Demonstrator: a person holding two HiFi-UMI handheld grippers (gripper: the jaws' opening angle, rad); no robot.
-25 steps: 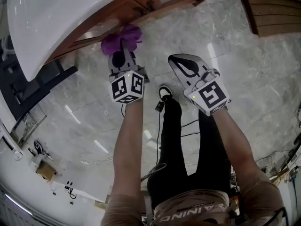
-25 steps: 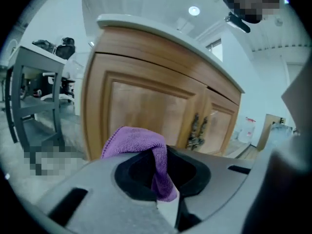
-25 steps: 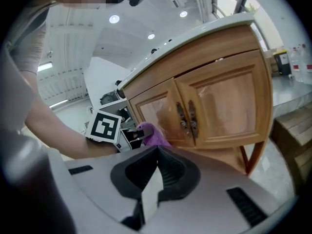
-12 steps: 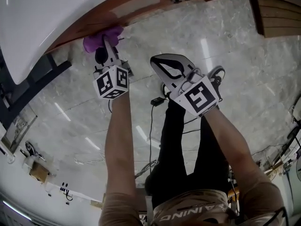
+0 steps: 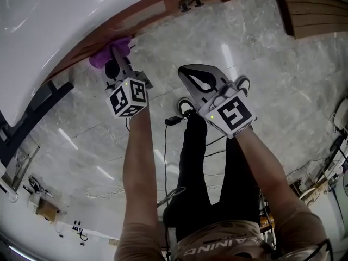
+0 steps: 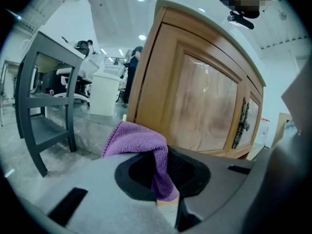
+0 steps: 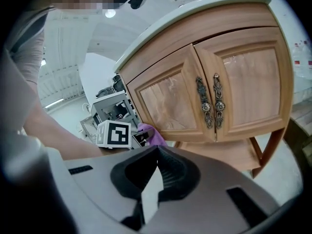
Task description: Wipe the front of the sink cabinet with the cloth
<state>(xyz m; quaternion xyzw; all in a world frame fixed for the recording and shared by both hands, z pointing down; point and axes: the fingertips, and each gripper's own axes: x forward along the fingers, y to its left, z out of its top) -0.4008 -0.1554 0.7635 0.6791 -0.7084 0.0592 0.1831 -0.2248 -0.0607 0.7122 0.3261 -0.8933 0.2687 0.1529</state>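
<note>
A purple cloth (image 5: 104, 53) is pressed against the lower front of the wooden sink cabinet (image 5: 145, 16), near its left end. My left gripper (image 5: 112, 57) is shut on the cloth (image 6: 138, 138), a fold of which hangs pinched between the jaws. In the left gripper view the cabinet door panel (image 6: 204, 106) rises just beyond the cloth. My right gripper (image 5: 186, 70) hovers shut and holds nothing, a short way off the cabinet and to the right of the left one. In the right gripper view the two doors with ornate handles (image 7: 209, 101) face me, the cloth (image 7: 155, 136) low at the left.
The white sink top (image 5: 54, 20) overhangs the cabinet. A dark grey metal frame (image 6: 29, 96) stands on the marble floor left of the cabinet. Wooden slats (image 5: 315, 10) lie at the far right. Cables (image 5: 168, 121) trail by the person's legs.
The left gripper has slid the cloth leftward along the cabinet front. The right gripper has stayed shut and shifted only slightly.
</note>
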